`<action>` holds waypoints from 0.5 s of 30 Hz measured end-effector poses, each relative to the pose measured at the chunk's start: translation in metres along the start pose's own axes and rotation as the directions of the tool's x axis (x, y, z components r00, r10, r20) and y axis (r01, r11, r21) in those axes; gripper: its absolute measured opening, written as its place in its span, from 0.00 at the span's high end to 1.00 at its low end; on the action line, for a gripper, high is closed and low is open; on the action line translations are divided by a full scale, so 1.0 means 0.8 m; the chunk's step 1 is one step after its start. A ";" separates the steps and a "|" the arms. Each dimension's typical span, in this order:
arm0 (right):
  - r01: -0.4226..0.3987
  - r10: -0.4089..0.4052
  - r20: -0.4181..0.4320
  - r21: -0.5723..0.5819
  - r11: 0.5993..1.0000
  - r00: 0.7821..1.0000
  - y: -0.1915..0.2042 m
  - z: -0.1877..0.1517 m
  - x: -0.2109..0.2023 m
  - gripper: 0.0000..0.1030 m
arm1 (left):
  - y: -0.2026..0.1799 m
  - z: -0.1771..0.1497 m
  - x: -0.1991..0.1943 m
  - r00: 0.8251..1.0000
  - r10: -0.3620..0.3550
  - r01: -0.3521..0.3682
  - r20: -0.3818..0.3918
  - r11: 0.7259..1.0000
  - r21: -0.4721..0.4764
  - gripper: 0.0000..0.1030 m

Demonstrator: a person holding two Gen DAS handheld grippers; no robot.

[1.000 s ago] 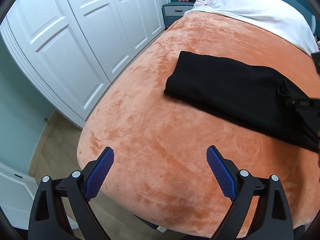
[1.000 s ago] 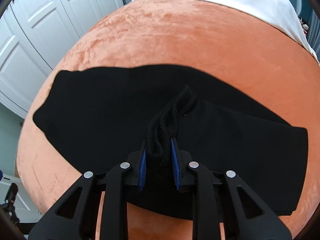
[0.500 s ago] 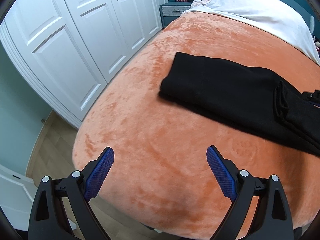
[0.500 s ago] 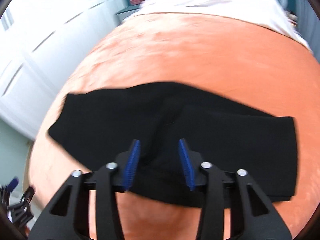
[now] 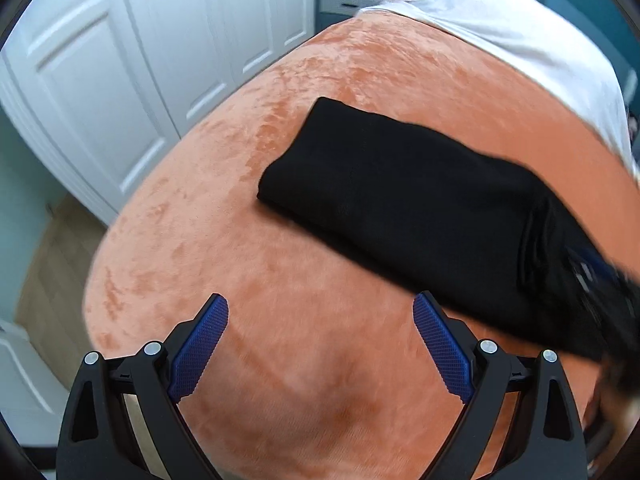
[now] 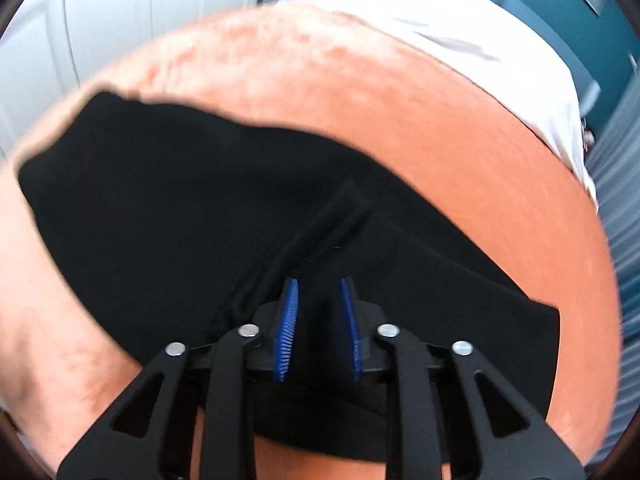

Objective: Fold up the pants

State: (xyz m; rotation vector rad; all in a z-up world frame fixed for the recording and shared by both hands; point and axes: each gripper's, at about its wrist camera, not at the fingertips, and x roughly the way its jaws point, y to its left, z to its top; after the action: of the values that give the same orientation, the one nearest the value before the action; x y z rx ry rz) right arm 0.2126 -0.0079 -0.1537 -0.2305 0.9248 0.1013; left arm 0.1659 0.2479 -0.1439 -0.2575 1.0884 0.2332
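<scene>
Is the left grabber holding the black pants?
No, the left gripper stands wide open over the bare orange blanket, with the black pants lying beyond it.

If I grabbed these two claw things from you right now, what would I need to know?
Left gripper: open, empty, over bare orange blanket near the bed's corner.
Right gripper: jaws have just been opening over a raised crease; the pads no longer pinch it.
Black pants: folded into a long strip, lying across the blanket.
Done: the lengthwise fold, it seems.
Left: probably flatten that crease, then fold the strip end to end.
</scene>
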 end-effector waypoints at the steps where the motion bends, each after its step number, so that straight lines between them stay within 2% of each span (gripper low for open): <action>1: -0.034 0.033 0.020 0.056 0.998 0.999 -0.014 -0.005 -0.011 0.51 | 0.007 0.006 0.004 1.000 -0.018 0.018 -0.006 0.999 -0.036 0.11; 3: -0.104 0.098 0.039 0.181 0.978 0.994 -0.053 -0.020 -0.029 0.48 | 0.030 0.022 0.018 0.998 -0.066 0.063 -0.014 0.985 -0.159 0.11; 6: -0.168 0.171 0.019 0.327 0.930 0.985 -0.098 -0.060 -0.041 0.48 | 0.056 0.038 0.038 0.990 -0.135 0.119 -0.030 0.943 -0.311 0.11; 7: -0.162 0.169 0.013 0.357 0.920 0.986 -0.111 -0.072 -0.044 0.48 | 0.064 0.043 0.048 0.988 -0.152 0.128 -0.038 0.923 -0.364 0.11; 8: -0.154 0.162 0.009 0.368 0.917 0.987 -0.115 -0.082 -0.048 0.48 | 0.066 0.047 0.056 0.988 -0.146 0.114 -0.052 0.914 -0.390 0.11; 12: -0.096 0.107 -0.007 0.389 0.916 0.994 -0.143 -0.113 -0.065 0.48 | 0.054 0.060 0.086 0.980 -0.167 0.107 -0.111 0.904 -0.414 0.11; 14: -0.049 0.065 -0.025 0.407 0.912 0.998 -0.162 -0.122 -0.060 0.43 | 0.045 0.062 0.099 0.974 -0.184 0.113 -0.131 0.899 -0.423 0.11; 15: -0.017 0.031 -0.026 0.427 0.904 0.999 -0.178 -0.130 -0.060 0.35 | 0.040 0.062 0.107 0.971 -0.184 0.104 -0.152 0.899 -0.425 0.11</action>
State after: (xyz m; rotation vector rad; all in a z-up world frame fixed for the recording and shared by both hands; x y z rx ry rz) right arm 0.1289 -0.1704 -0.1534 0.1889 0.9582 -0.0848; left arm 0.2354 0.2994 -0.2014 -0.7540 1.1951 0.3106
